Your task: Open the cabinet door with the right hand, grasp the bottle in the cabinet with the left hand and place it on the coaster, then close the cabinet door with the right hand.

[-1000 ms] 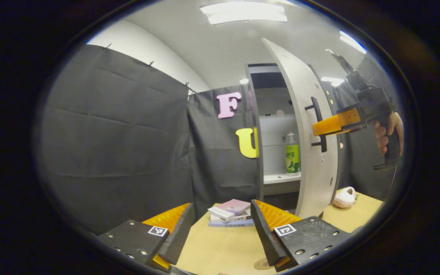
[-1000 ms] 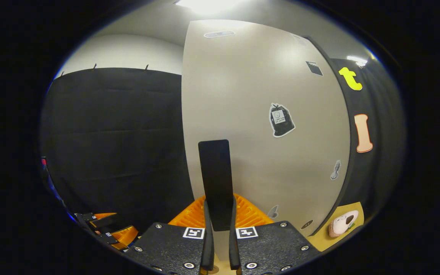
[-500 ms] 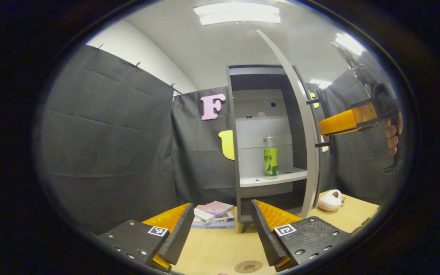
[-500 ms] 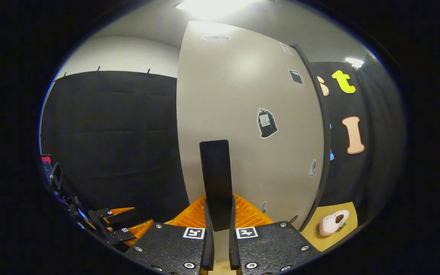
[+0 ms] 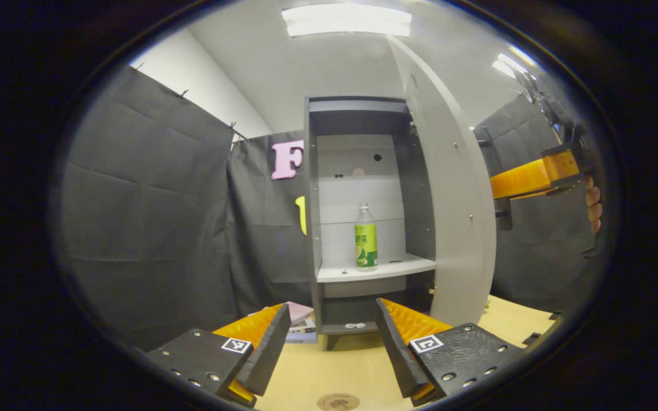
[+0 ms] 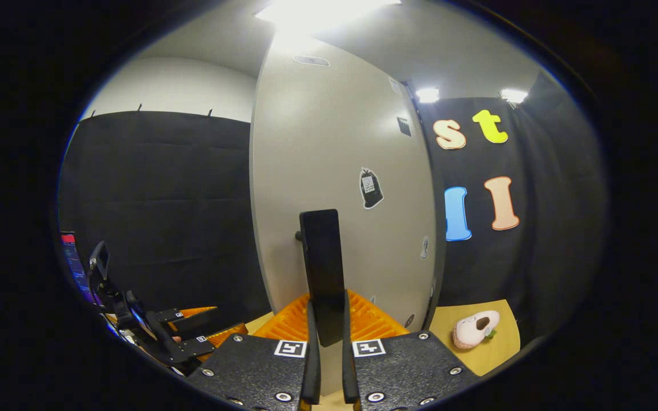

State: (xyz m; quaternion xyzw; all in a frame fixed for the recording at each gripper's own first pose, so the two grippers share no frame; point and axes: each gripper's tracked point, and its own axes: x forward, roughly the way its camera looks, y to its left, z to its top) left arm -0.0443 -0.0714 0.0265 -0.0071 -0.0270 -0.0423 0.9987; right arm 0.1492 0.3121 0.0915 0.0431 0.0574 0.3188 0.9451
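The grey cabinet (image 5: 363,114) stands with its door (image 5: 454,188) swung wide. A clear bottle (image 5: 366,238) with a green label stands upright on the white shelf (image 5: 374,269) inside. My left gripper (image 5: 329,348) is open and empty, low over the table and well short of the cabinet. A round brown coaster (image 5: 337,401) lies on the table just below its fingers. My right gripper (image 6: 326,337) is shut on the door's black handle (image 6: 322,268). In the left gripper view the right gripper (image 5: 506,187) shows orange beyond the door's edge, held by a hand (image 5: 592,202).
A stack of books (image 5: 301,326) lies left of the cabinet's foot. A pink plush slipper (image 6: 474,329) sits on the wooden table (image 6: 497,351) behind the door. The left gripper (image 6: 192,337) shows low at the left in the right gripper view.
My right gripper has pulled the door further open, swinging it rightward and baring the whole shelf and bottle. The left gripper stays open.
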